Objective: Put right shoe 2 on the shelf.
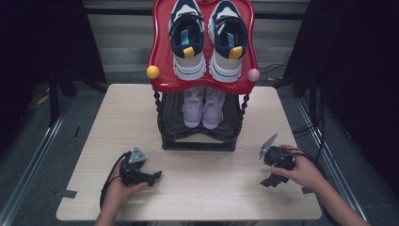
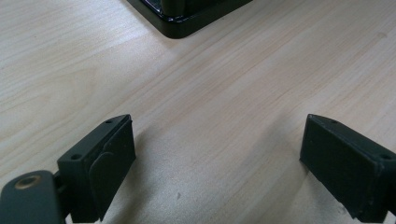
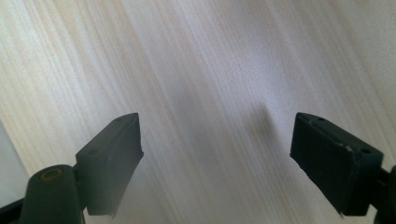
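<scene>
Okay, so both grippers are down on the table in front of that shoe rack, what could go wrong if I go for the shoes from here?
The red top shelf overhangs the pink shoes, so a gripper reaching for them may bump its front edge or the yellow knob.

The navy and white sneakers sit high and far back; a nudge could tip one off.

The left gripper and right gripper rest open on the table, far from the rack, so it's a long reach.

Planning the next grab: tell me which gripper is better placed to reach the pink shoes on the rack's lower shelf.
Left, marginally. The left gripper sits nearer the rack, whose base corner lies ahead of its open jaws. The right gripper faces bare table, farther from the pink shoes.
</scene>
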`<state>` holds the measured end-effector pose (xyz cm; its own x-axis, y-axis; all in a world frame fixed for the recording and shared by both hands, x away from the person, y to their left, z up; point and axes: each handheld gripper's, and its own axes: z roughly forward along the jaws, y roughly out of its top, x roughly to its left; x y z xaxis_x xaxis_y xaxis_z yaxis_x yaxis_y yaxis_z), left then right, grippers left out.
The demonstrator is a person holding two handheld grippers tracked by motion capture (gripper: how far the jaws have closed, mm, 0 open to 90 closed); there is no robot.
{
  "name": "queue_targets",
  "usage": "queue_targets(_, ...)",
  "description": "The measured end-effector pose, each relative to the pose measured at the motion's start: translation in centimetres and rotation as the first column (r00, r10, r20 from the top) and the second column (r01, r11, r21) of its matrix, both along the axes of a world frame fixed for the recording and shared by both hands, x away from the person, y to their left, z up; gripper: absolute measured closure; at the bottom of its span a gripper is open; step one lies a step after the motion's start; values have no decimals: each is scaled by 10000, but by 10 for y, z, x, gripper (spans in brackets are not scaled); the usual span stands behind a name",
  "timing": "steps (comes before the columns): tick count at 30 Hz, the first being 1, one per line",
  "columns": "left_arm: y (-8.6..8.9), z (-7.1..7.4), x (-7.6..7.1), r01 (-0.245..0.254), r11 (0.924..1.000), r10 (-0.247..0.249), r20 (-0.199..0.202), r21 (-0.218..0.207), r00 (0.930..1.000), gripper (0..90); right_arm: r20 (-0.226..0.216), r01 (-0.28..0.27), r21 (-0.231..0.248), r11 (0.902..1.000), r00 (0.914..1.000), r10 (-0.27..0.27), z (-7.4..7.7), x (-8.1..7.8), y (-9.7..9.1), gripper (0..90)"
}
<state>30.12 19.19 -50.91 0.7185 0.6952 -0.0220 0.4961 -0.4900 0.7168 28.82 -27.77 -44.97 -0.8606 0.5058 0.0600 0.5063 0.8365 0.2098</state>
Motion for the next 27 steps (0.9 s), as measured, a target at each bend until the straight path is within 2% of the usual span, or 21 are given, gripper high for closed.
queue_targets(6, 0, 0, 0, 3, 10000, -3, 1, 3, 10000, 97, 86, 201, 331, 9993, 9998, -204, -8, 0, -2, 158)
queue_targets(13, 0, 0, 0, 0, 10000, 0, 3, 3, 10000, 97, 409, 544, 695, 9961, 9975, -574, -18, -3, -5, 156)
queue_targets(14, 0, 0, 0, 2, 10000, -2, 2, 1, 10000, 97, 276, 731, 832, 9939, 9968, -756, -20, -4, -4, 155)
queue_targets(15, 0, 0, 0, 1, 10000, -1, 0, -2, 10000, 97, 386, 480, 797, 9957, 9979, -512, -21, -2, -6, 153)
queue_targets(16, 0, 0, 0, -2, 10000, 2, 3, -2, 10000, 97, 272, 720, 838, 9939, 9968, -745, -22, -4, -4, 153)
queue_targets(17, 0, 0, 0, 1, 10000, -1, 2, 2, 10000, 97, 394, 493, 841, 9952, 9978, -527, -24, -3, -6, 153)
queue_targets(21, 0, 0, 0, 4, 10000, -4, 3, -6, 10000, 97, 374, 744, 929, 9929, 9962, -782, -28, -5, -6, 151)
queue_targets(25, 0, 0, 0, 3, 10000, -3, 1, 1, 10000, 97, 568, 952, 1279, 9872, 9930, -1031, -31, -6, -8, 142)
queue_targets(27, 0, 0, 0, 1, 10000, -1, 2, -1, 10000, 97, 930, 921, 1424, 9855, 9900, -1060, -32, -6, -9, 140)
